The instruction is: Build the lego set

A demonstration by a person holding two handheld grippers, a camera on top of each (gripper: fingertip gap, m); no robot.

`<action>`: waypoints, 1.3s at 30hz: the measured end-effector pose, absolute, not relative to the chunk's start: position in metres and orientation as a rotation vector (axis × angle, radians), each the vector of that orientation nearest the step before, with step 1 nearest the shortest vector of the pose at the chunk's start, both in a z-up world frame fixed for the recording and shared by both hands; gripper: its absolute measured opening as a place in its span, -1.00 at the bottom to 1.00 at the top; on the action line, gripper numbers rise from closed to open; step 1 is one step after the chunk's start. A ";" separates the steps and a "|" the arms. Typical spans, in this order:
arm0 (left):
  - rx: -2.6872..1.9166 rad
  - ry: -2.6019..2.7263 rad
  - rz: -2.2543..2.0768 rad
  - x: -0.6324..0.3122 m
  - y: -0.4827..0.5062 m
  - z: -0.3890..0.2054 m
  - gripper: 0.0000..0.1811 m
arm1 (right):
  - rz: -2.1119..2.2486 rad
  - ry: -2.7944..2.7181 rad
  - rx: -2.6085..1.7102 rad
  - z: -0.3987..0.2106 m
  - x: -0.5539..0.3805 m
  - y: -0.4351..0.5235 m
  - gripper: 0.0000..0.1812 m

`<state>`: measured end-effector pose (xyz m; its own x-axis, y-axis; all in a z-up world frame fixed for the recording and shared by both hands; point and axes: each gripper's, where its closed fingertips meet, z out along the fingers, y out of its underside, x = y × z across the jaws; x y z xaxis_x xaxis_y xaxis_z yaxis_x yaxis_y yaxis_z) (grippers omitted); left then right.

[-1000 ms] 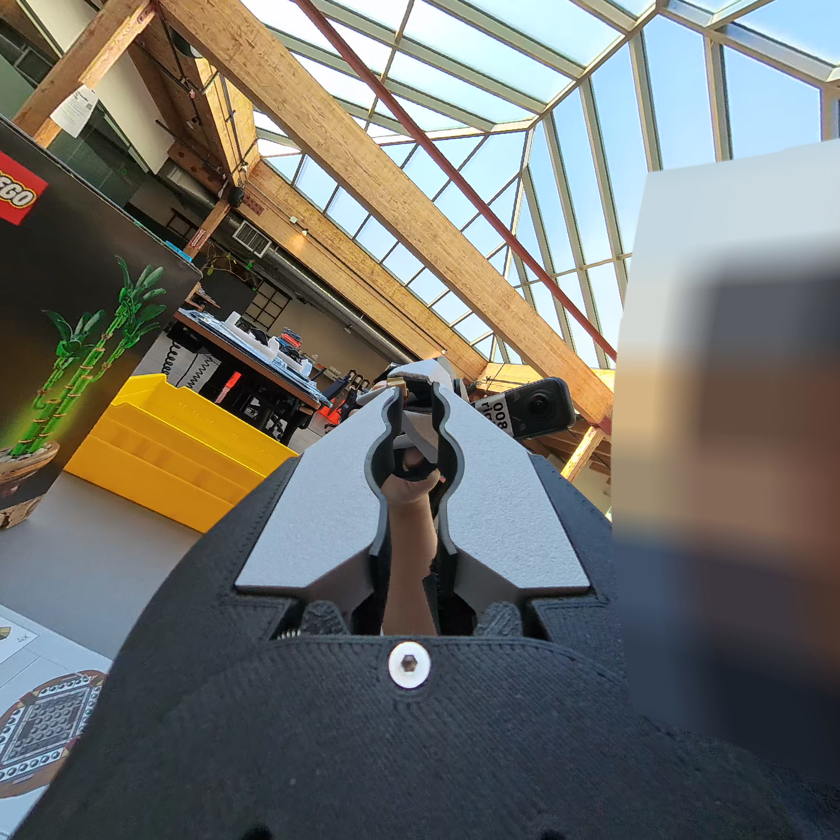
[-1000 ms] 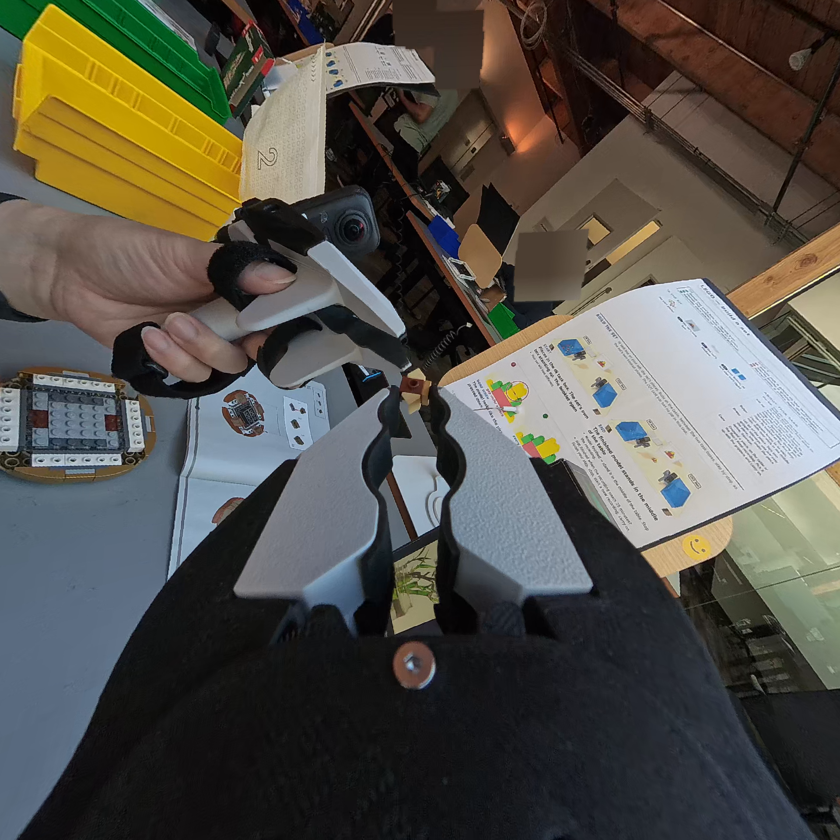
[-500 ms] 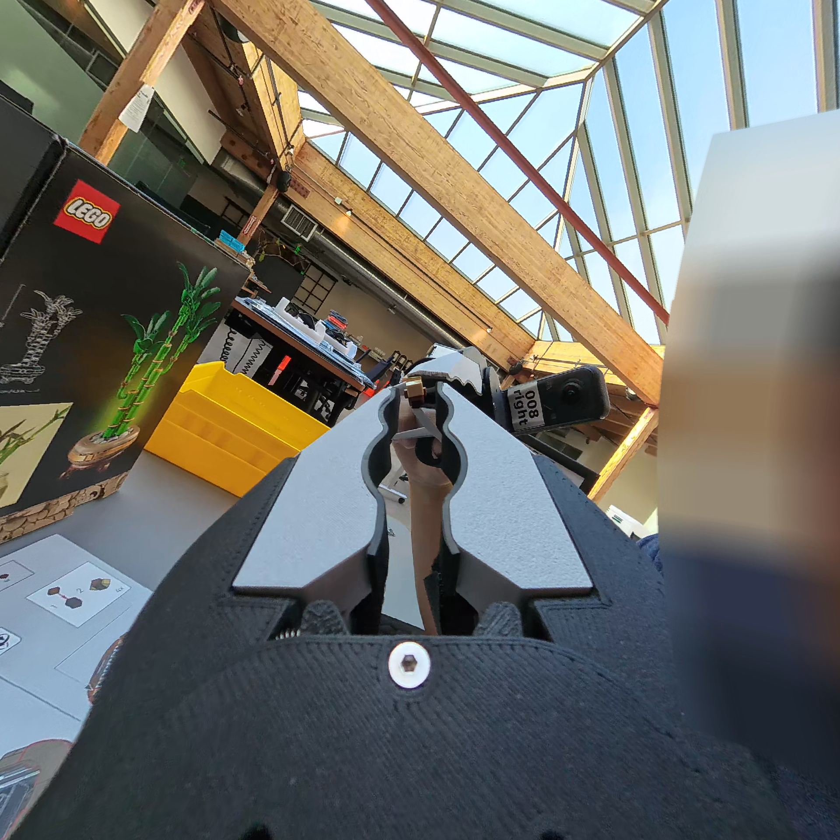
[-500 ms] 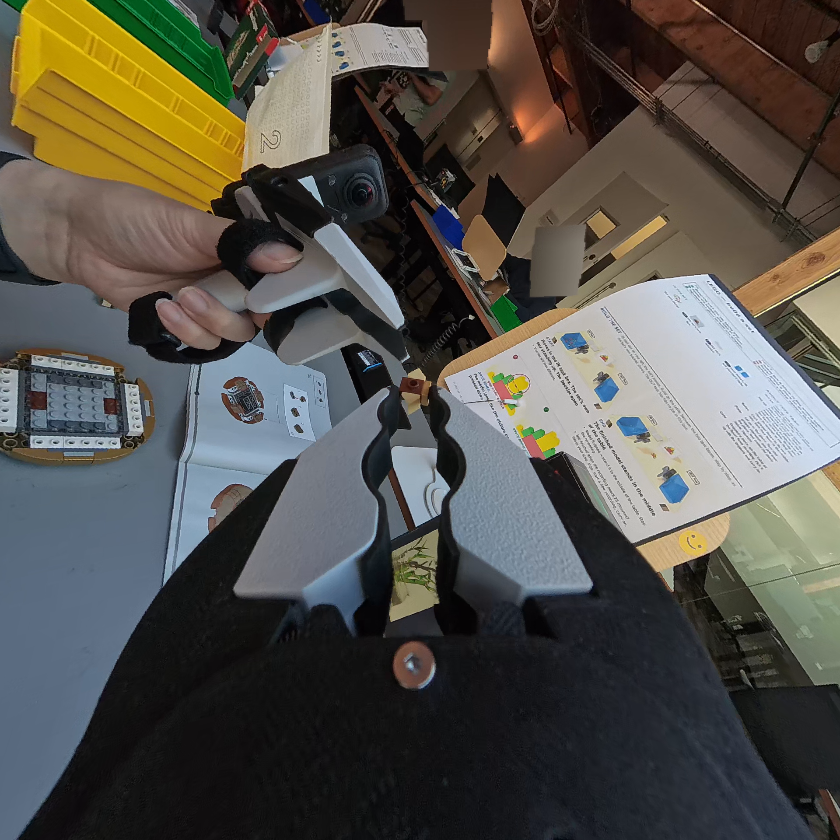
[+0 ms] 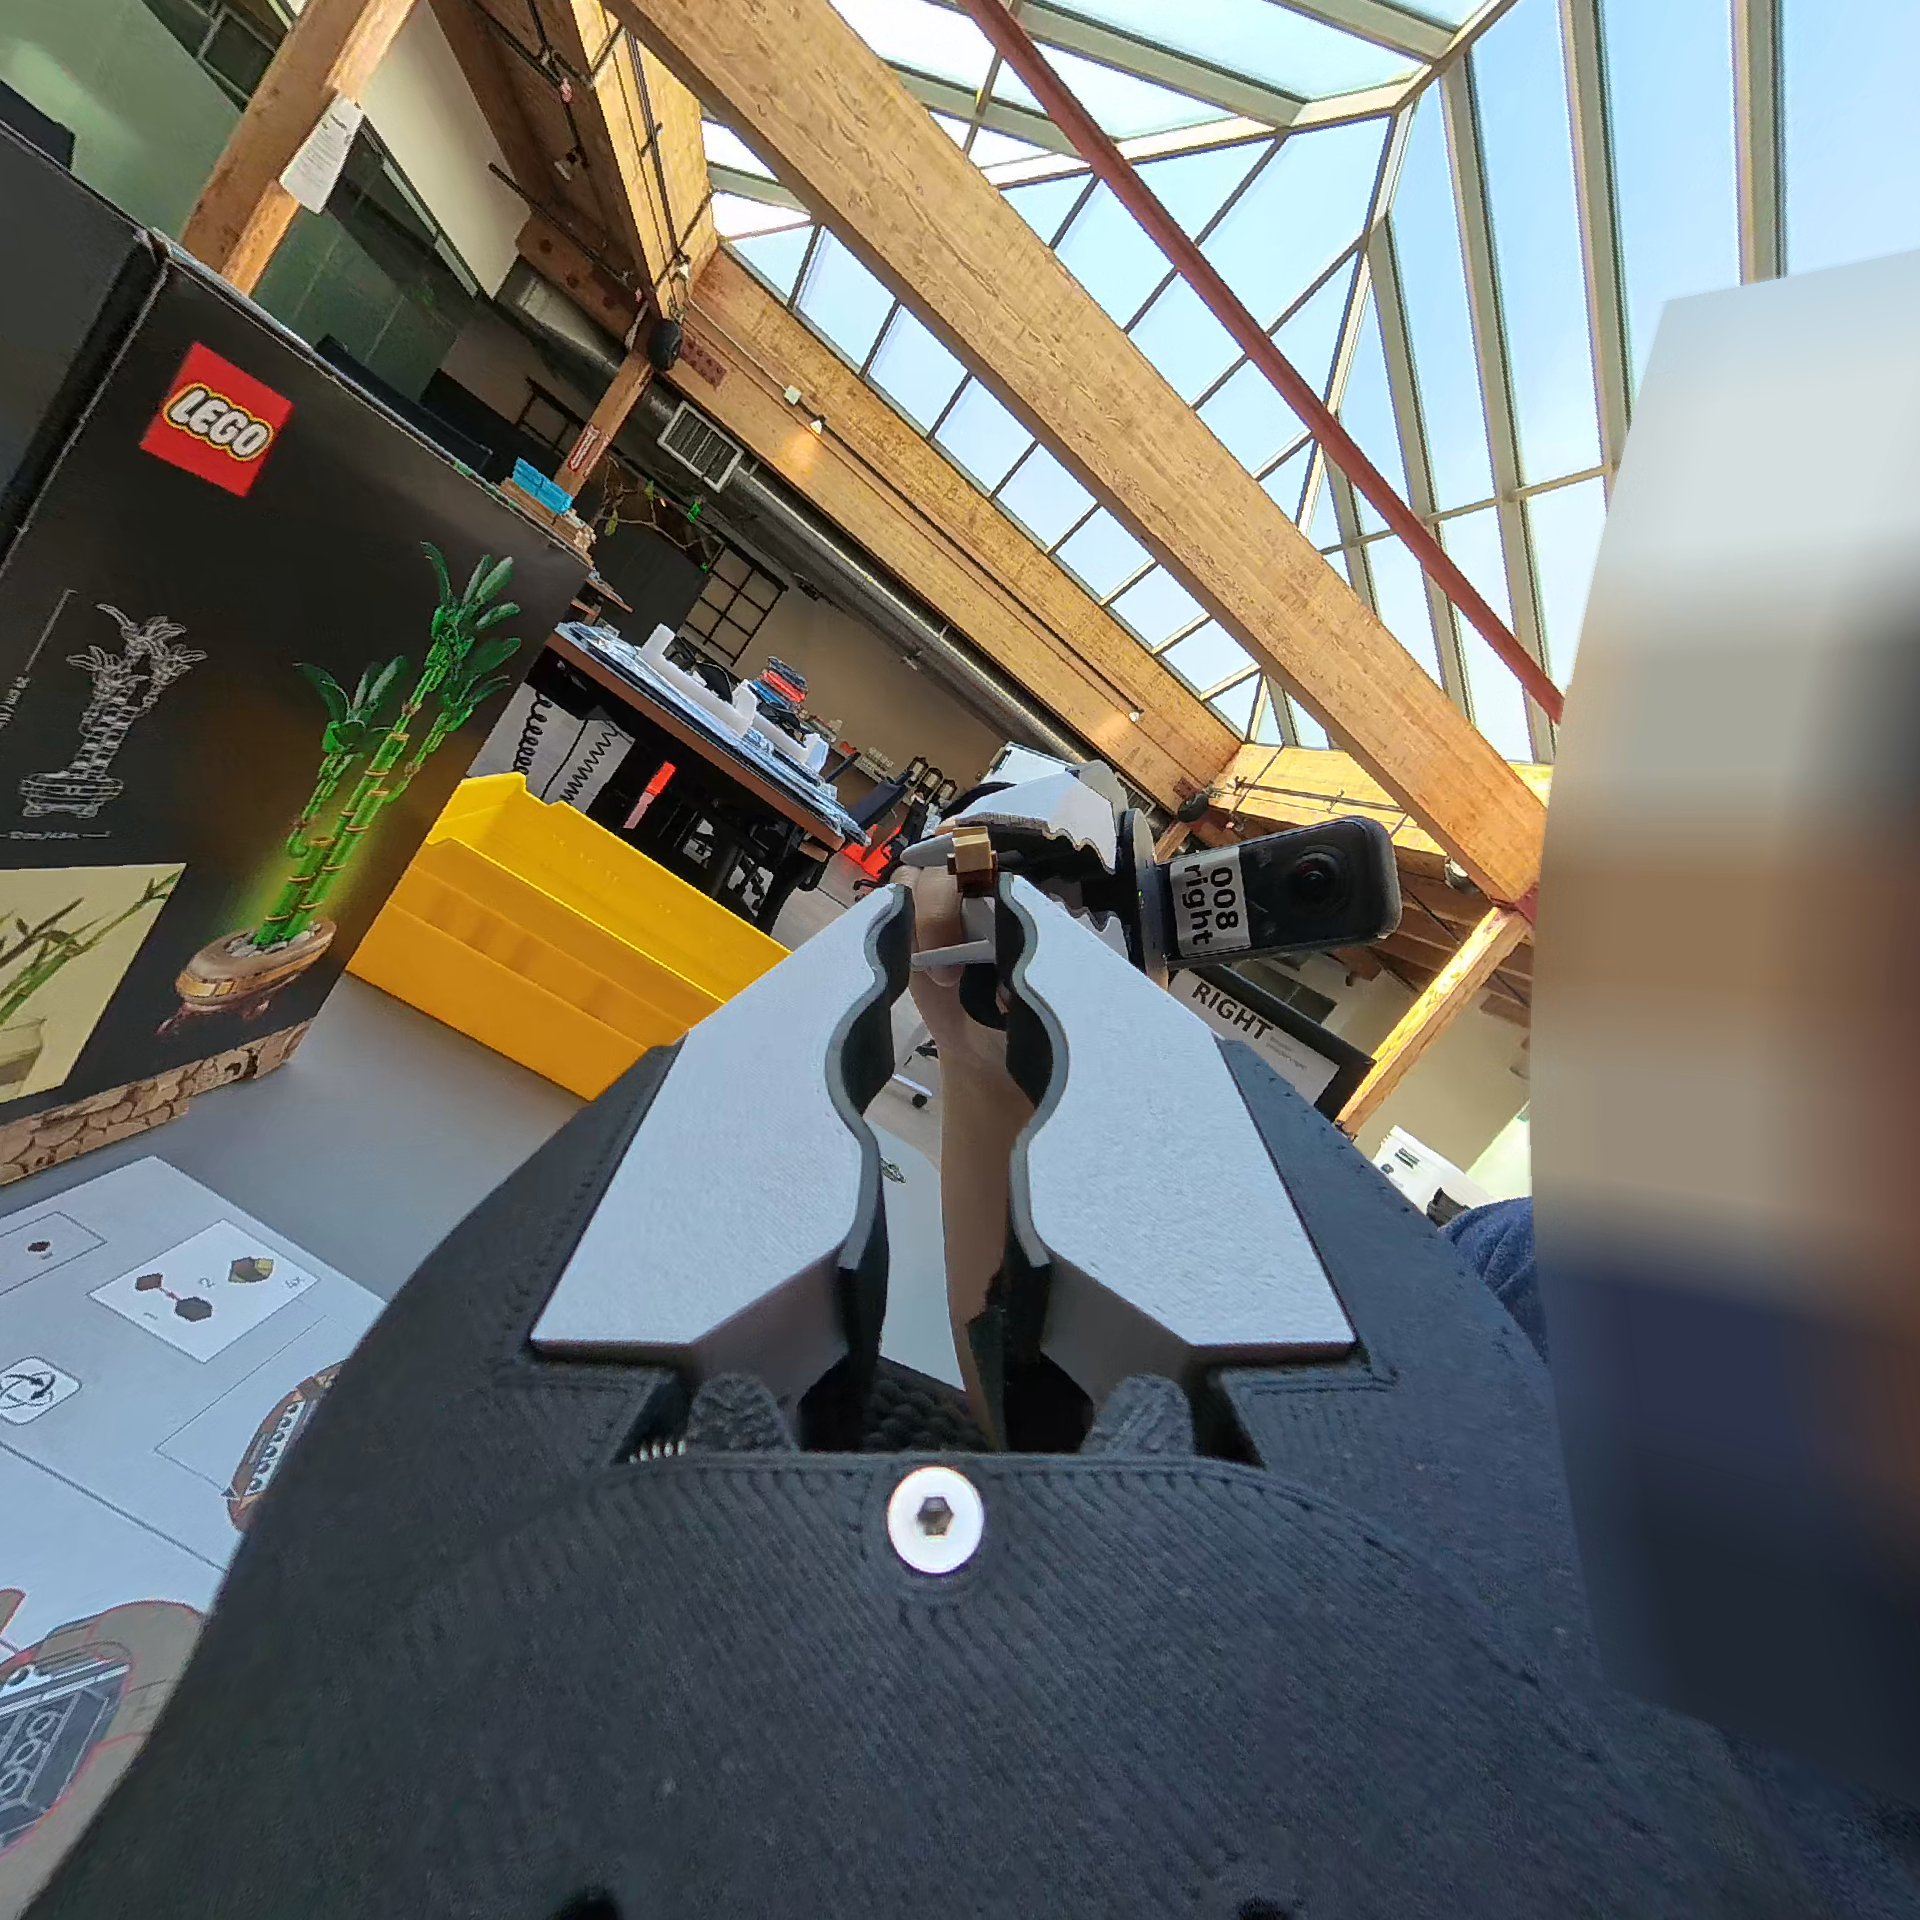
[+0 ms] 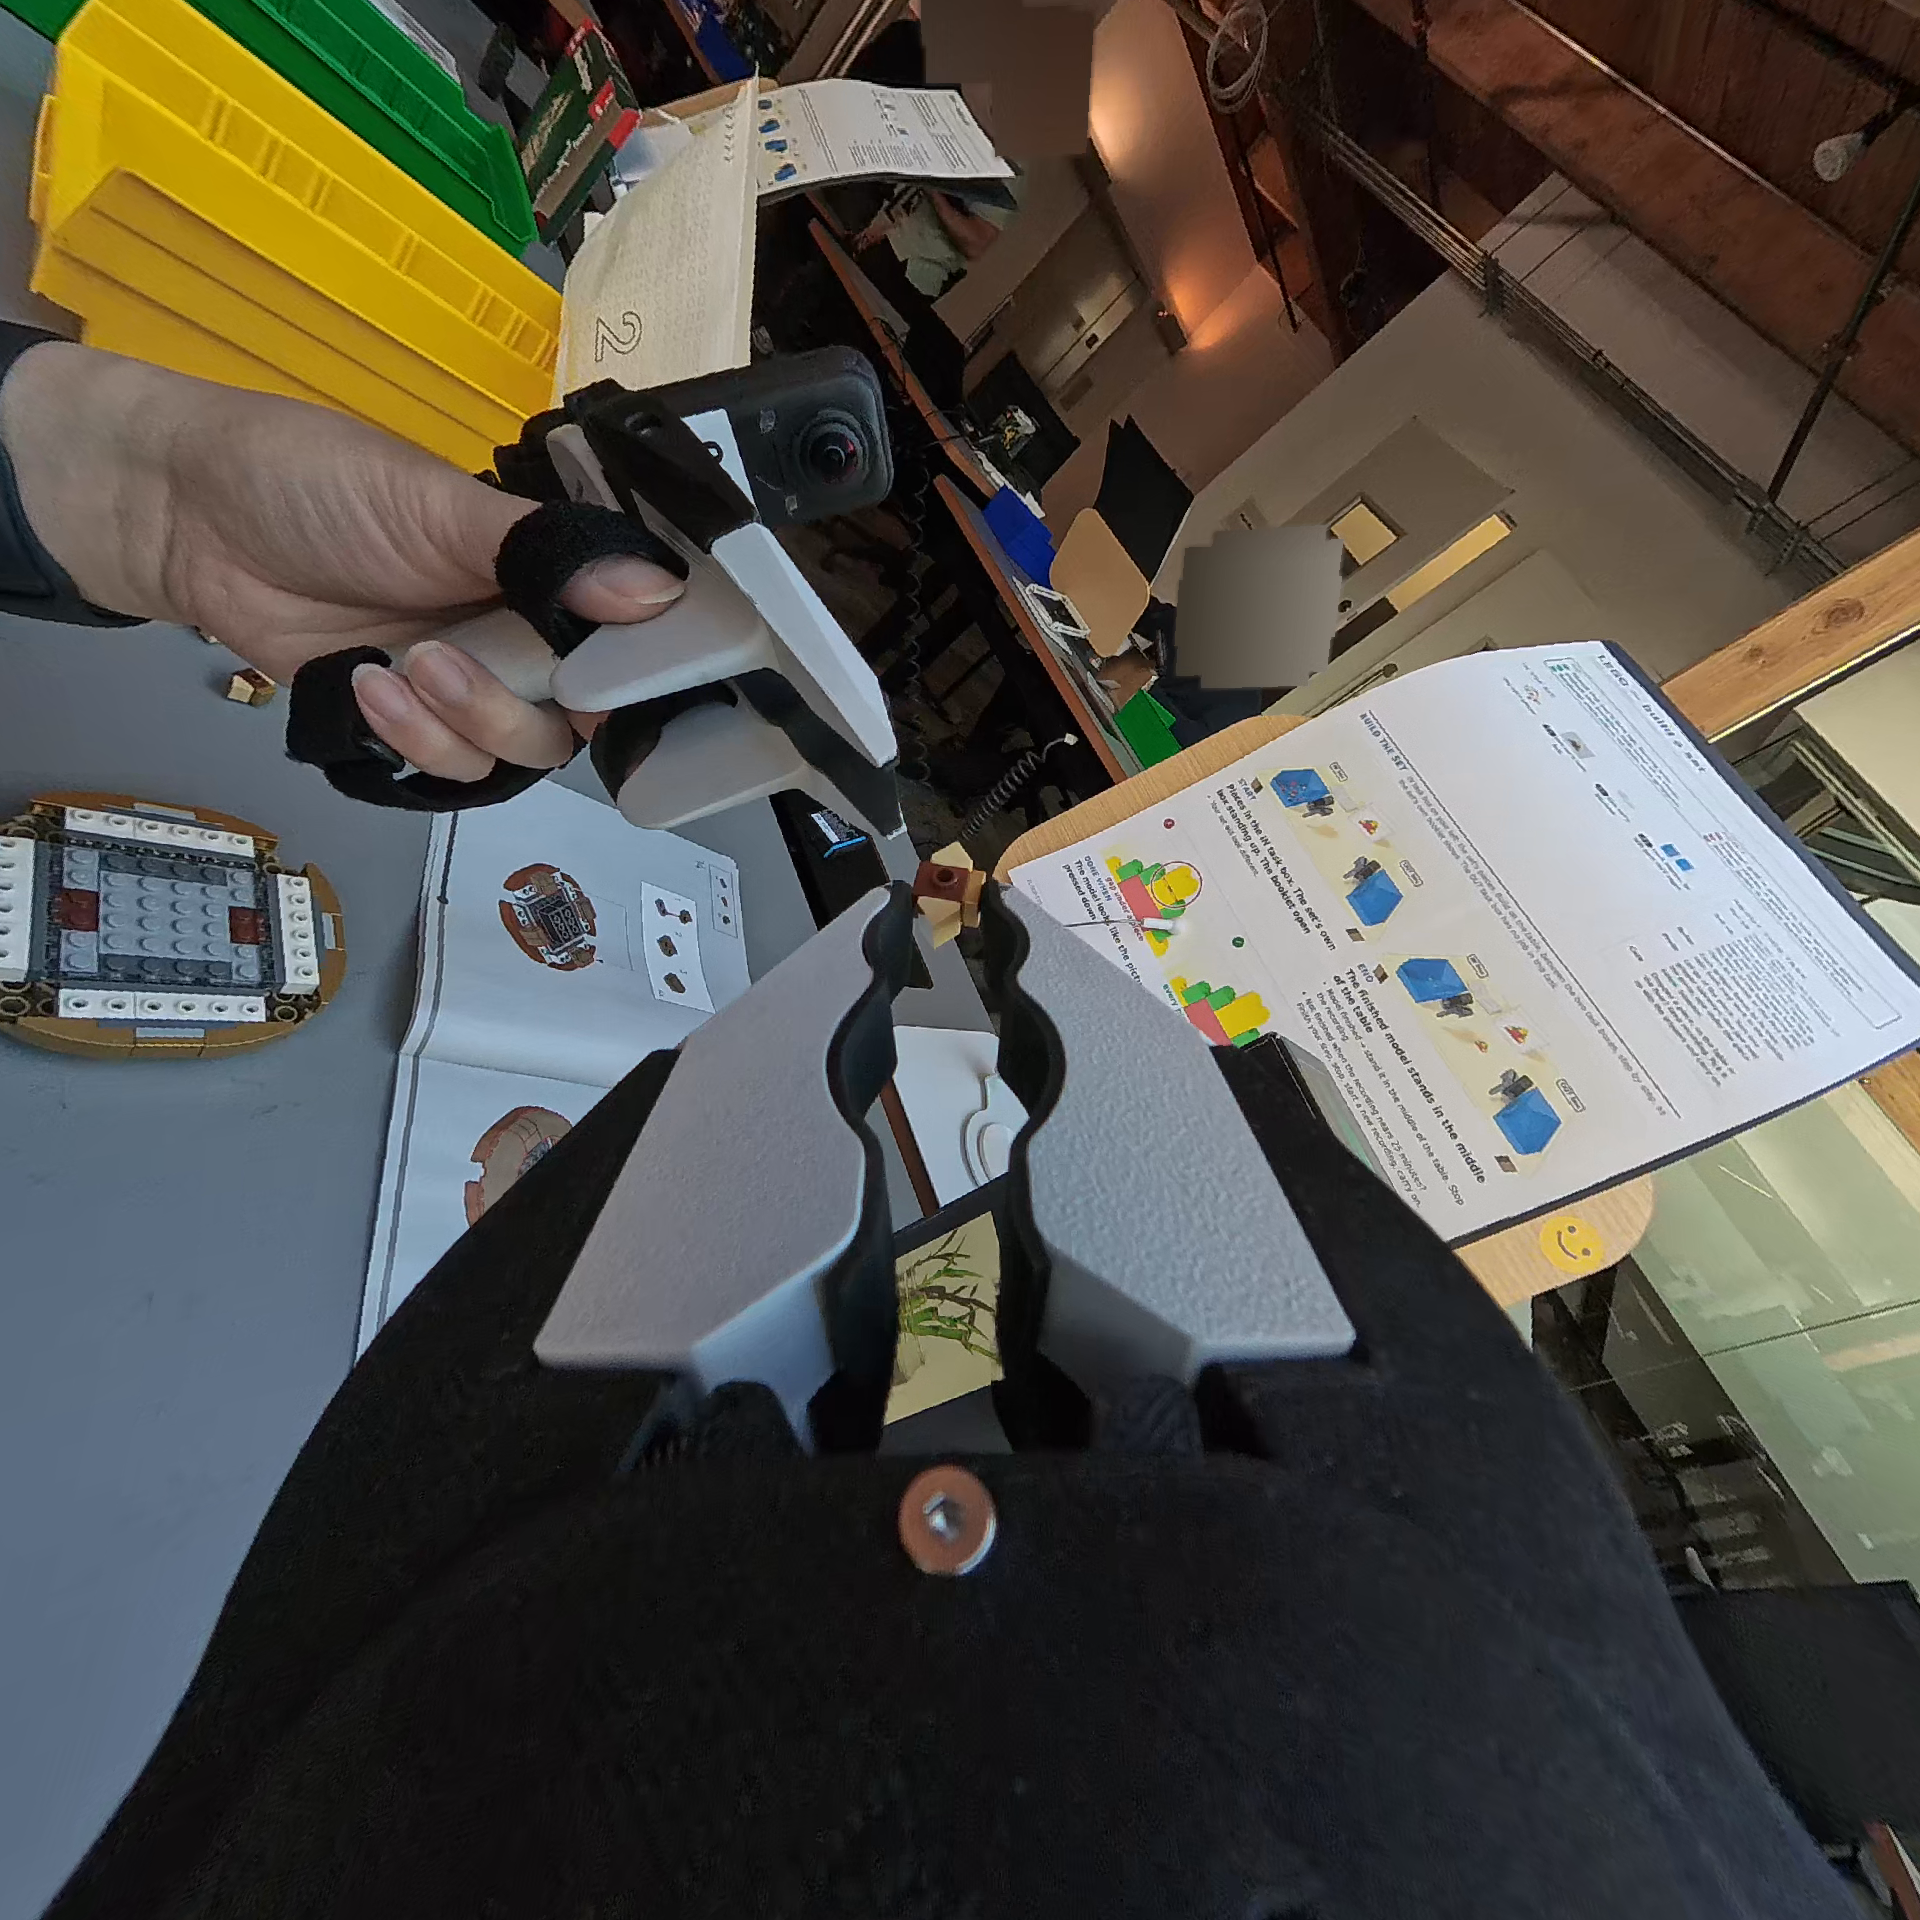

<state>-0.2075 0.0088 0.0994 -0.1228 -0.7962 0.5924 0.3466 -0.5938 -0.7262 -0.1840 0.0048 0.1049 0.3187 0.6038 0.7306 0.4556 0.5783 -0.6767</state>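
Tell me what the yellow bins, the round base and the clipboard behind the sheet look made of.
Yellow bins: moulded plastic by the look, smooth with a slight sheen, ribbed walls.
Round base: hard plastic bricks, studded on top, tan rim, grey and white middle.
Clipboard: seemingly wood or a wood-look board, pale grain, matt, rounded corner; which of the two cannot be told.

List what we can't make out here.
Right wrist view: small brown-and-tan brick cluster in right tongs, too small to tell part shapes.
Both views: left tongs open or shut, unclear.
Right wrist view: tiny tan loose piece by the hand, too small.
Left wrist view: round brown studded base cut off at lower-left corner.
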 end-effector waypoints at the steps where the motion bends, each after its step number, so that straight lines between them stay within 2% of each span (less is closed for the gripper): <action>1: -1.341 0.539 -1.824 -0.207 0.008 0.100 -0.85 | 0.127 -1.308 -1.028 0.105 -0.184 0.005 -0.87; 39: -1.359 0.587 -1.802 -0.201 0.003 0.098 -0.78 | 0.136 -1.374 -0.990 0.096 -0.198 -0.001 -0.87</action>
<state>-0.2007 0.0030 0.0982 -0.1161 -0.8072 0.5788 0.3118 -0.5829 -0.7503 -0.1983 -0.0005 0.0961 0.2555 0.6112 0.7491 0.4519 0.6095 -0.6514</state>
